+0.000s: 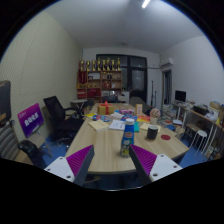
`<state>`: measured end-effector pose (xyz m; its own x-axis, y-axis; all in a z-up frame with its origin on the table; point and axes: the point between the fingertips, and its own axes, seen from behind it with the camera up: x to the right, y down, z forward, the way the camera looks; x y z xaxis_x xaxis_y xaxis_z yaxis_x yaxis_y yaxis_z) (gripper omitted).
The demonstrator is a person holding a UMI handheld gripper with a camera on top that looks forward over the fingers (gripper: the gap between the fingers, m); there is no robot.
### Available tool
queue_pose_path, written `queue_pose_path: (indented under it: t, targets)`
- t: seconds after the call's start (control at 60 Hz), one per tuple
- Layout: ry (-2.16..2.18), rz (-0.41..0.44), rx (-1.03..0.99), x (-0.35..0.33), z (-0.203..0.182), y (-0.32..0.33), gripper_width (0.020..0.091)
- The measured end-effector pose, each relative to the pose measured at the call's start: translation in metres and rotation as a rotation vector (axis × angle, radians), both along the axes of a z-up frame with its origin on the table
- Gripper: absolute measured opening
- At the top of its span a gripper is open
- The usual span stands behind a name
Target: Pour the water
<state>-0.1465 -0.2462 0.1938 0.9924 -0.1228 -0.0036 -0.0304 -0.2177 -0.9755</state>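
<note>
A small bottle (127,141) with a blue label stands upright on the light wooden table (106,150), just ahead of my fingers and a little toward the right one. My gripper (112,163) is open, its two purple pads (80,161) spread wide with nothing between them. Further along the table on the right stands a dark cup (152,133). Papers and small items (118,125) lie around the middle of the table.
Black office chairs (58,116) stand at the left of the table and a purple sign (31,120) leans nearby. A shelf with trophies (100,78) lines the far wall. Desks with a monitor (181,98) stand at the right.
</note>
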Motion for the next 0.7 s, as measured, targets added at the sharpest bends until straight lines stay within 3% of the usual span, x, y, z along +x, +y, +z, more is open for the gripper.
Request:
queue_pose_path:
  t: [0.3,0.567,0.617,0.7]
  targets:
    - [-0.020,-0.042,0.002,0.105,-0.070,0.168,0.0809]
    - [-0.027,0.045,-0.013,0.109,-0.122,0.251,0.0800]
    - [-0.040,0.040,-0.031,0.114,-0.131,0.262,0.0610]
    - [-0.073,0.064,-0.003,0.107,-0.127,0.268,0.0564]
